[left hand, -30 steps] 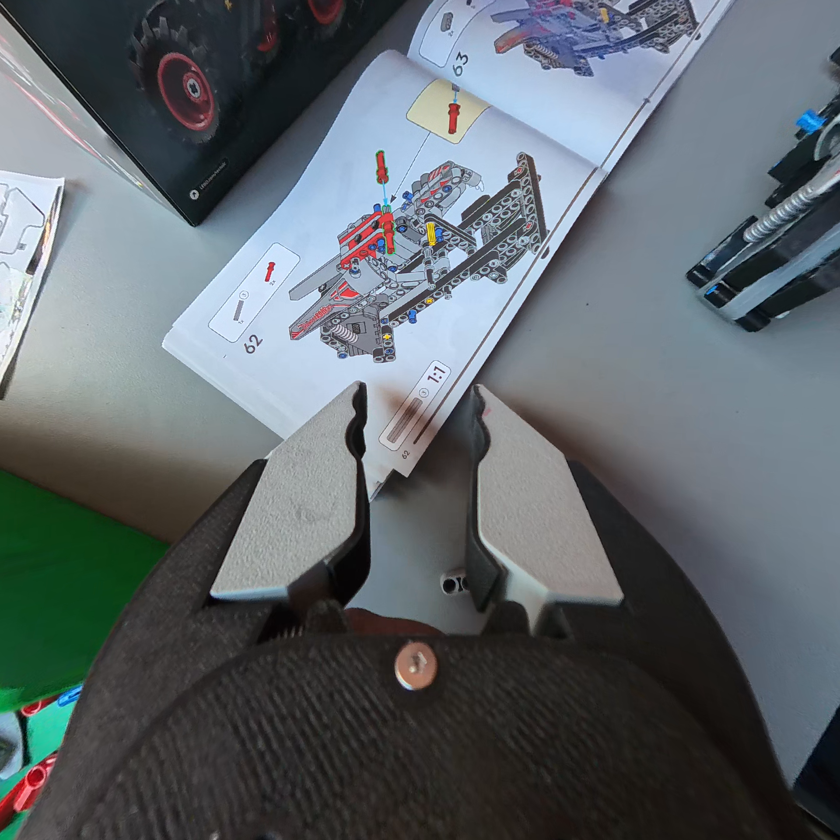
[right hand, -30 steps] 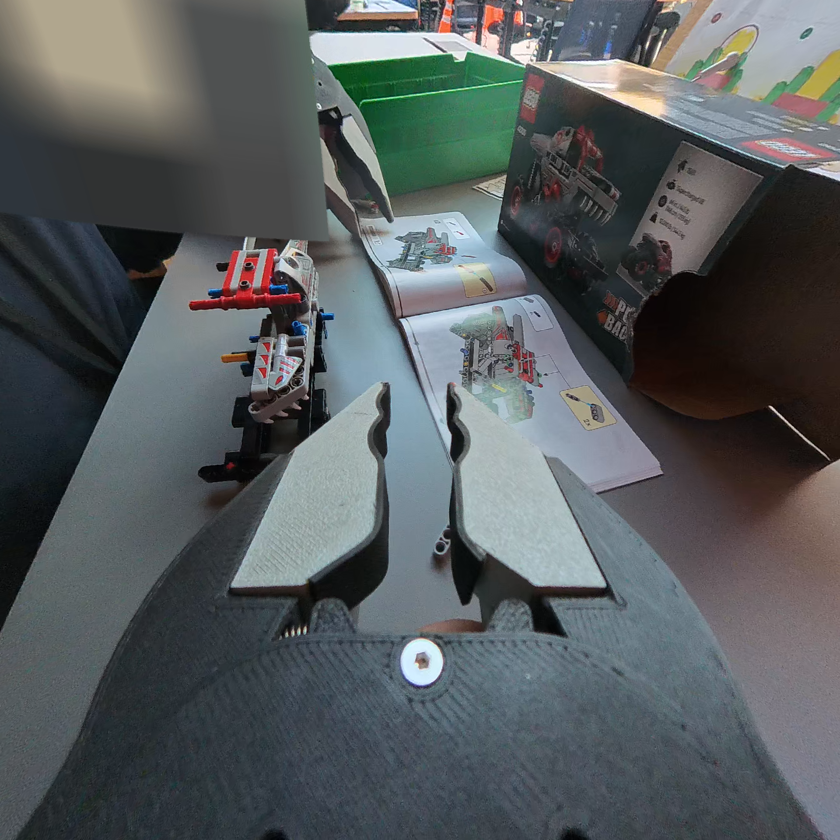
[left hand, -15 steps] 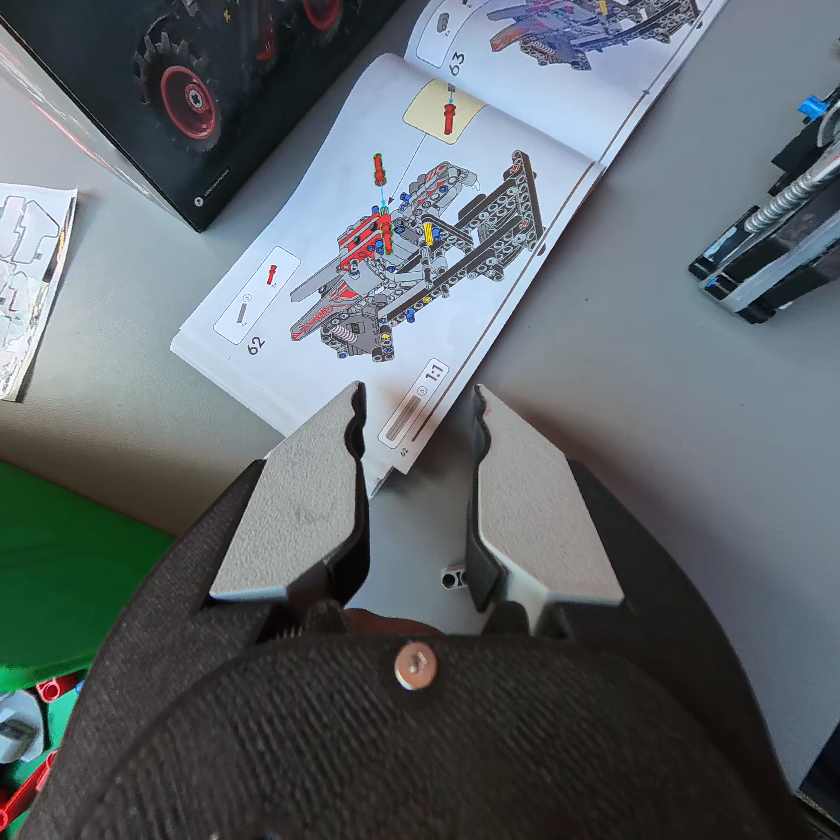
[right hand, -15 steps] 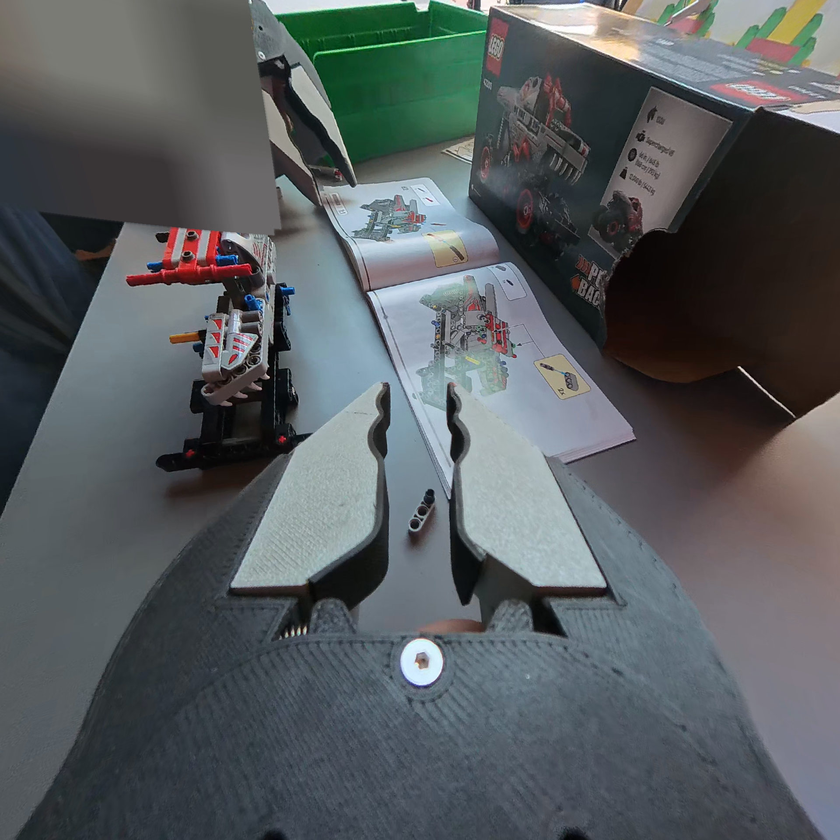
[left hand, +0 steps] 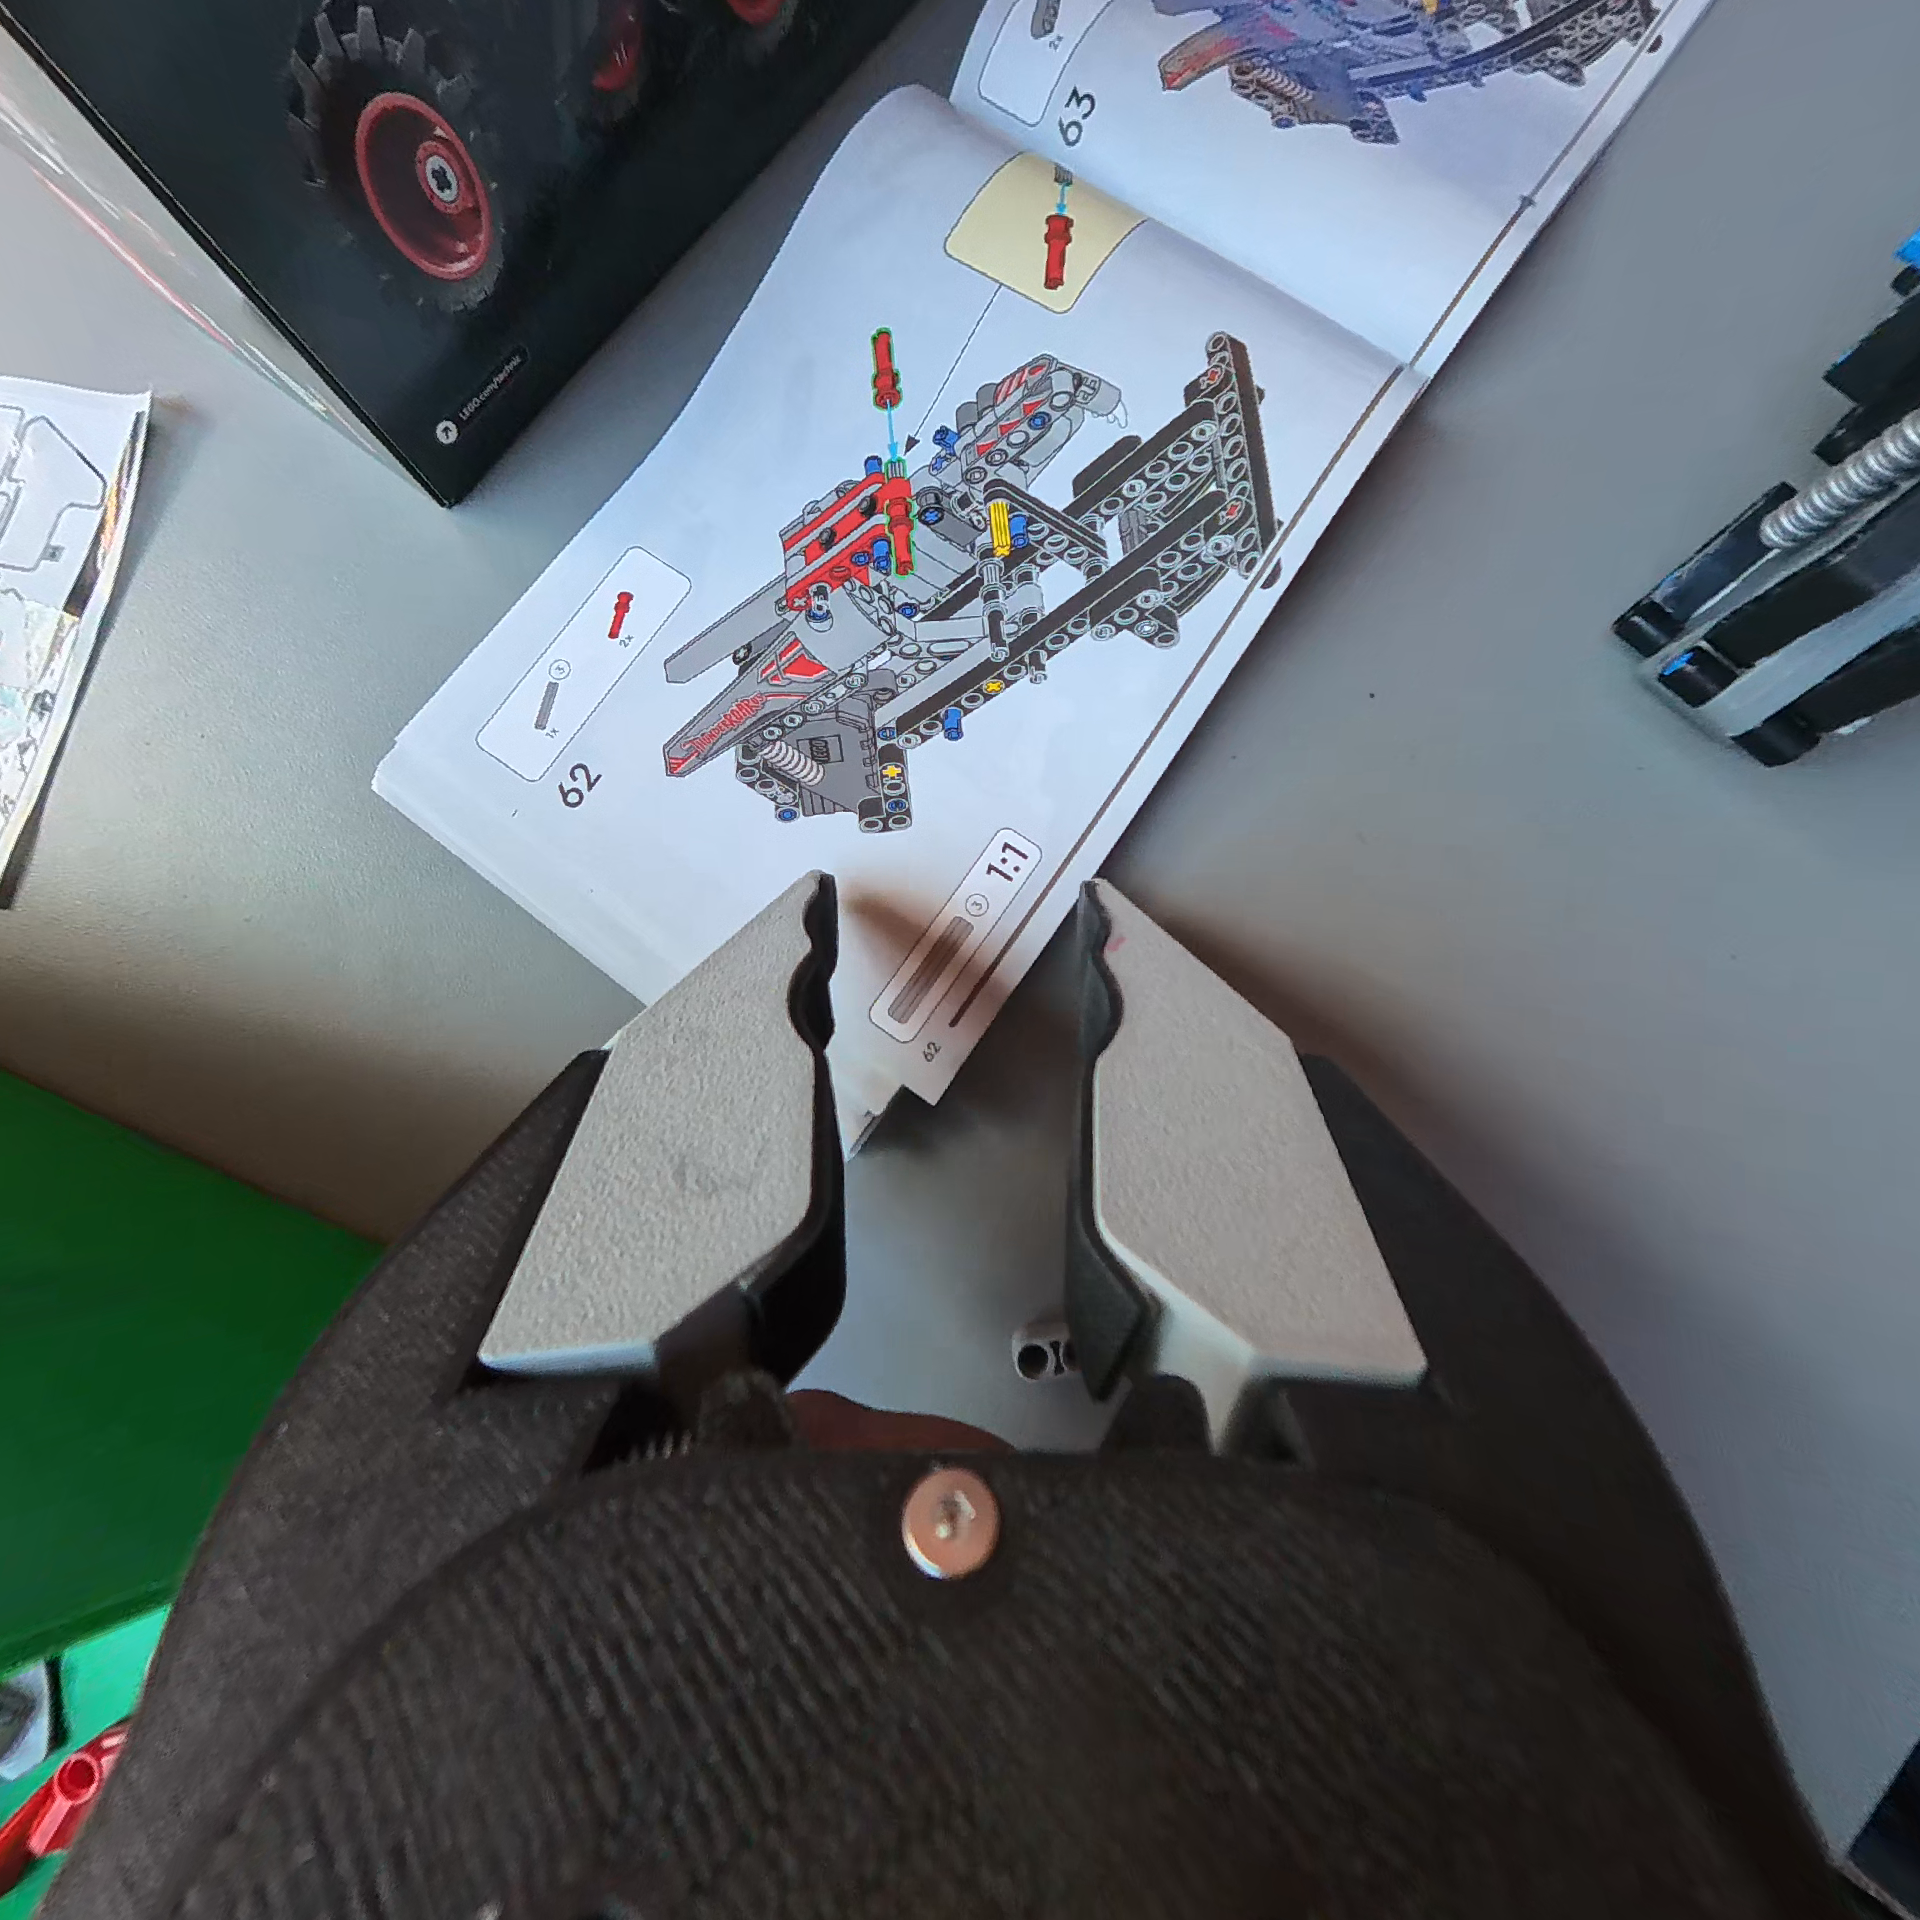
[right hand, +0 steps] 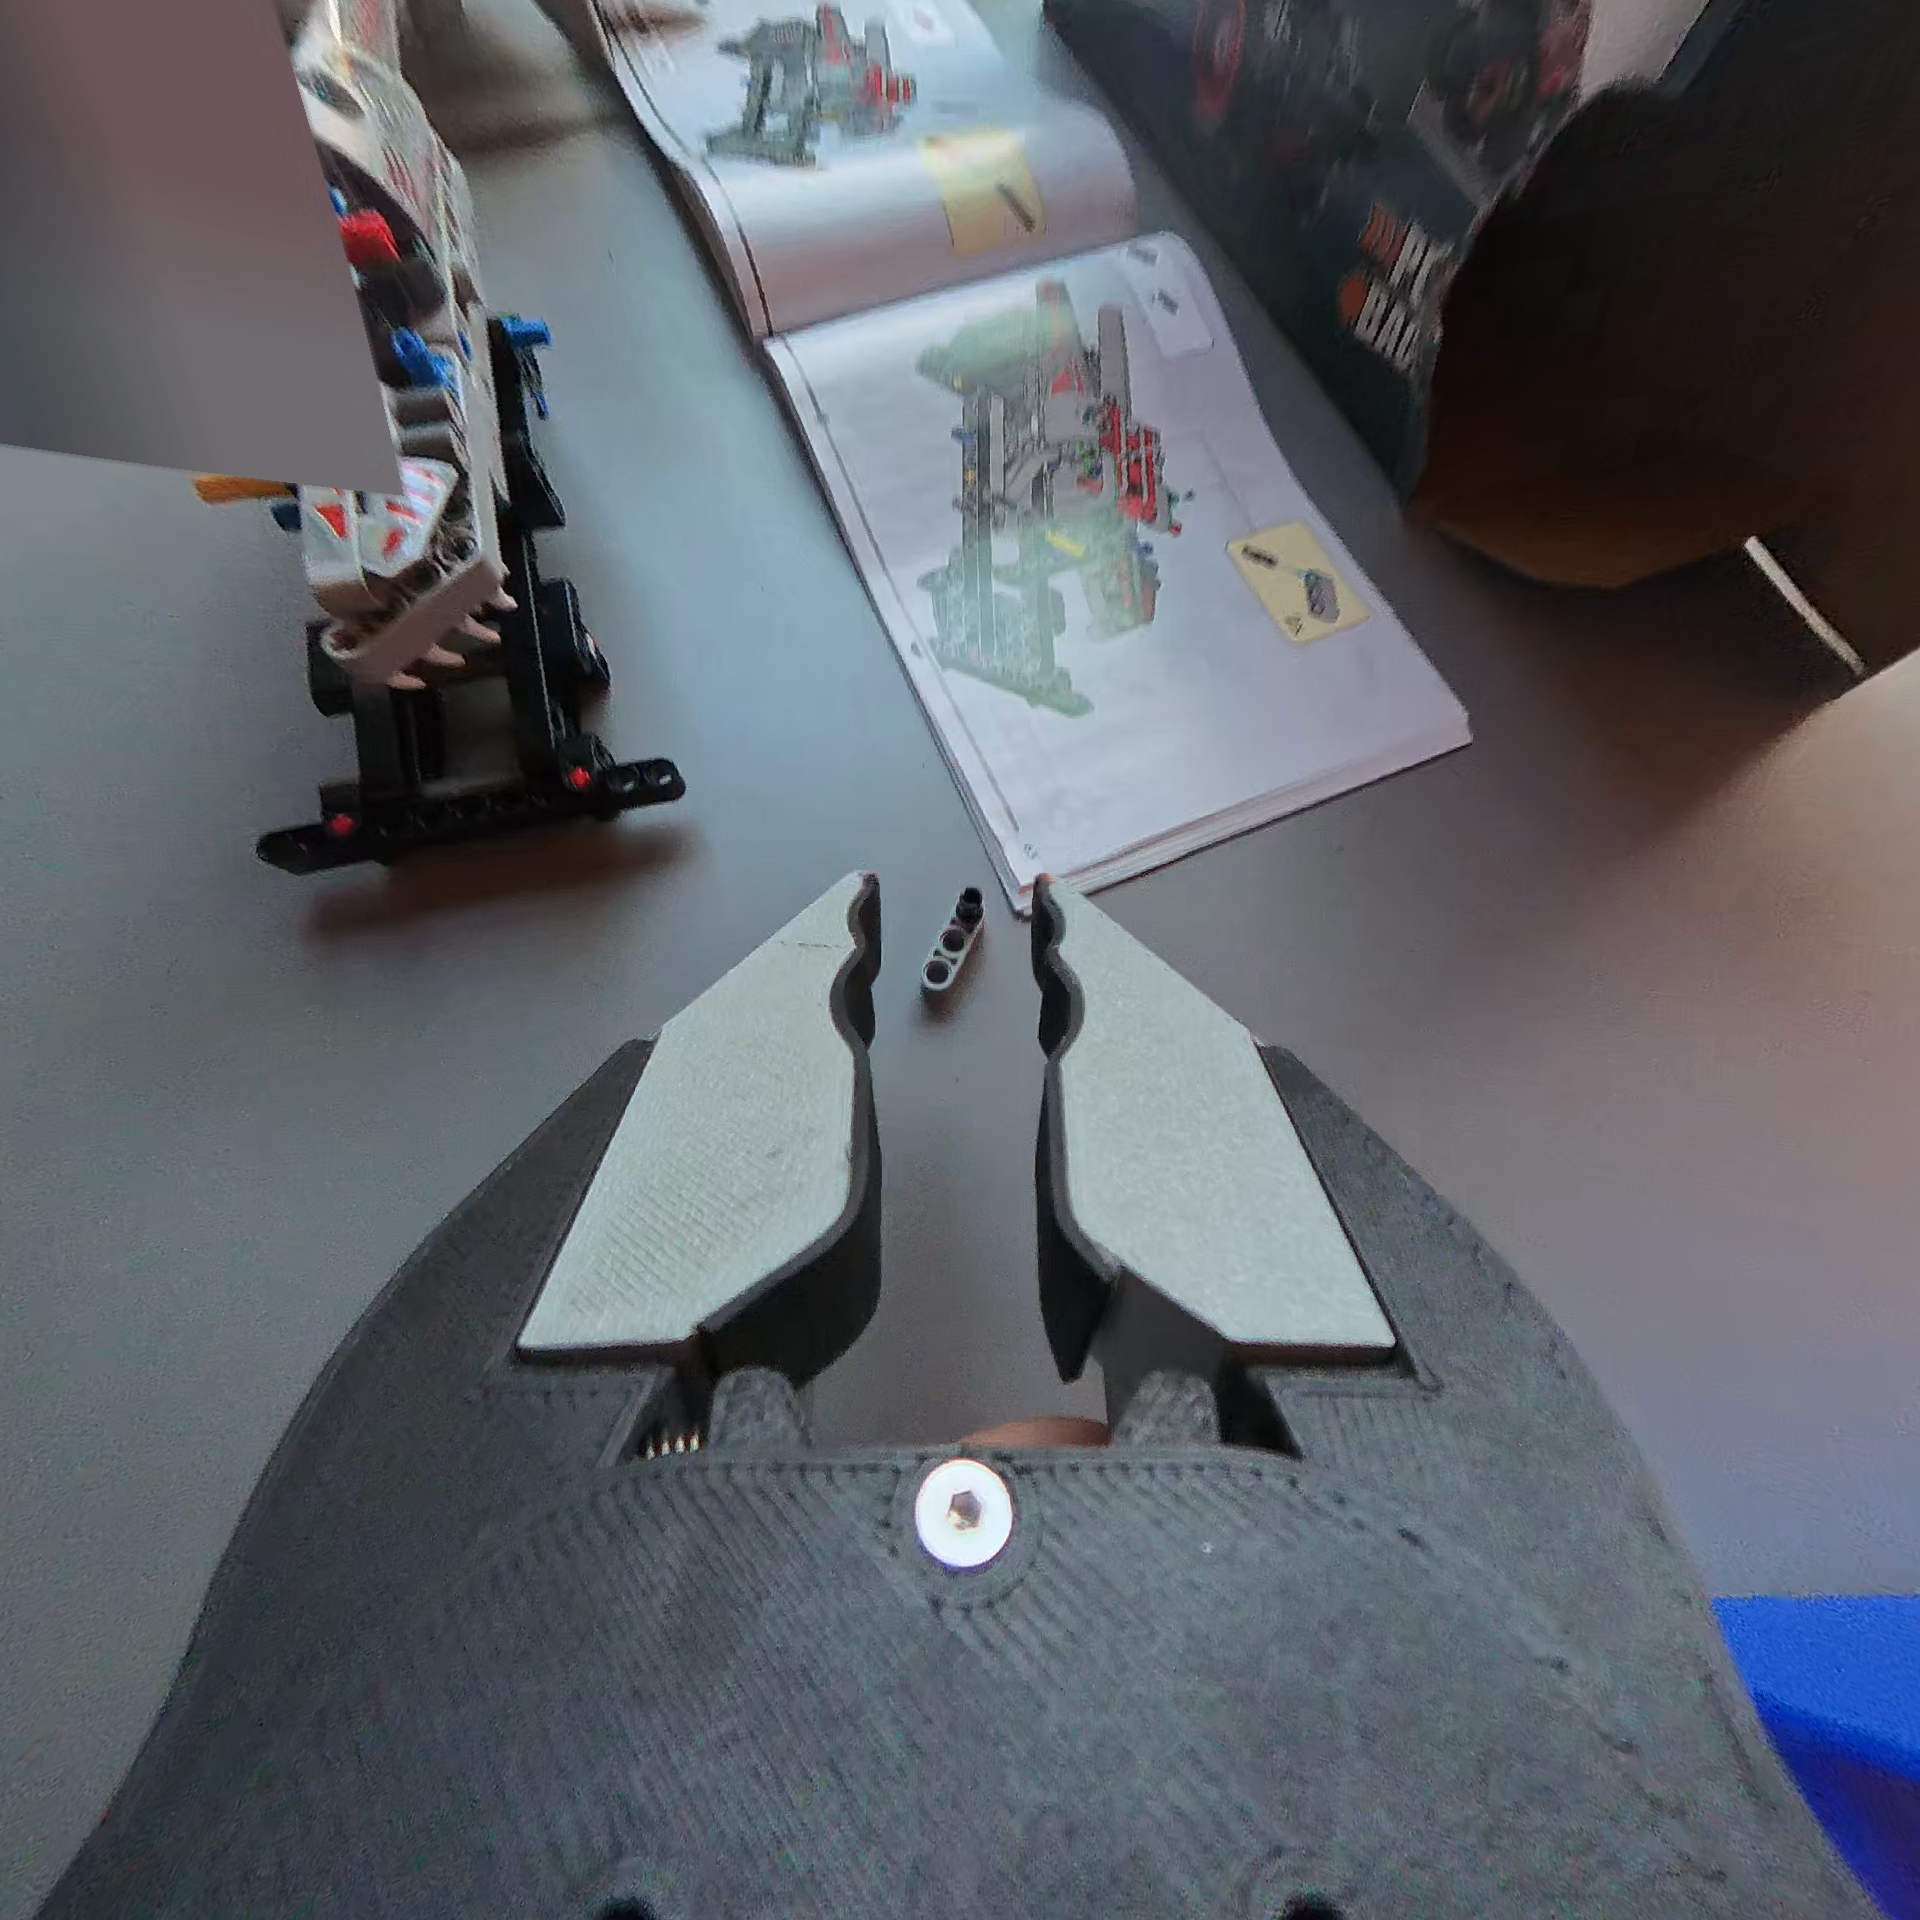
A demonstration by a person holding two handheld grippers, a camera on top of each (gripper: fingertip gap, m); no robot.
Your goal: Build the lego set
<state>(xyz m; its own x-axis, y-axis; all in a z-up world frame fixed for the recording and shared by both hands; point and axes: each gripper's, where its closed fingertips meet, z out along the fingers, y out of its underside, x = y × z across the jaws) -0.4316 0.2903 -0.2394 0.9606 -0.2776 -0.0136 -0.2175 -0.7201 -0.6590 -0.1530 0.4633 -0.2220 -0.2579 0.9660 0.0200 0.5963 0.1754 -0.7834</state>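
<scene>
Between the right claw (right hand: 956,904) tips now: grey beam (right hand: 951,954).

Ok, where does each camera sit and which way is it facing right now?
Left wrist view: on the left tongs, angled down at the open instruction booklet; own open fingers show.
Right wrist view: on the right tongs, looking low across the table at a small grey beam between its open fingers, the partly built model beyond.
Shared: booklet, set box, model.
</scene>
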